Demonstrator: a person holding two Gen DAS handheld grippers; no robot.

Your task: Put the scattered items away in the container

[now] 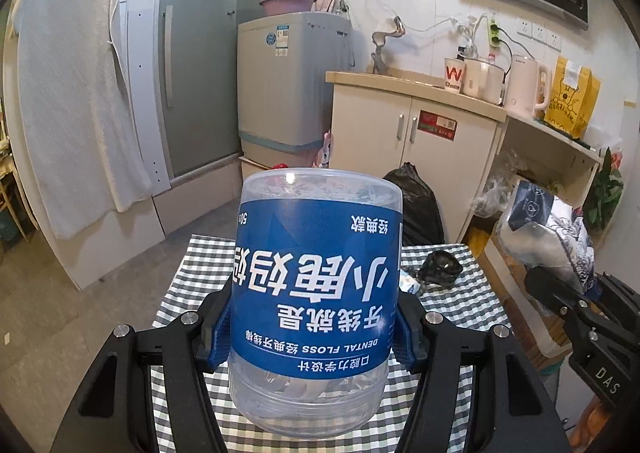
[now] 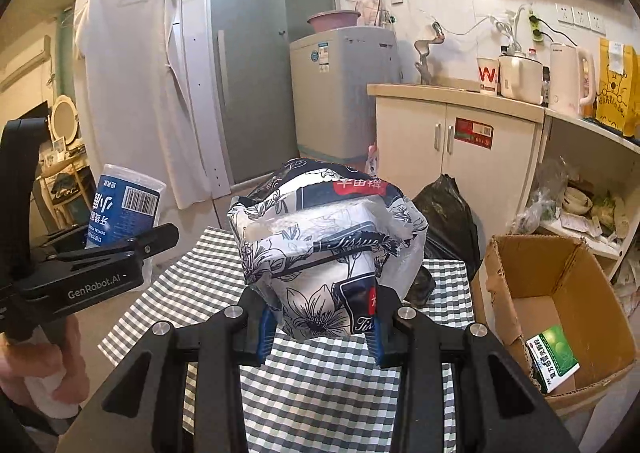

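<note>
My left gripper (image 1: 314, 337) is shut on a clear dental floss tub (image 1: 316, 293) with a blue label, held upside down above the checked tablecloth (image 1: 192, 273). The same tub (image 2: 124, 209) shows at the left of the right wrist view. My right gripper (image 2: 320, 333) is shut on a floral tissue pack (image 2: 328, 249), lifted over the table; that pack (image 1: 548, 237) also appears at the right of the left wrist view. An open cardboard box (image 2: 560, 293) stands on the floor to the right of the table, with a green medicine box (image 2: 554, 357) inside. A dark small item (image 1: 440, 267) lies on the cloth.
A black rubbish bag (image 1: 416, 205) sits behind the table. Beyond are a cream cabinet (image 2: 452, 149), a washing machine (image 1: 292, 85) and open shelves (image 2: 580, 197) at the right. A hand (image 2: 36, 369) holds the left gripper's handle.
</note>
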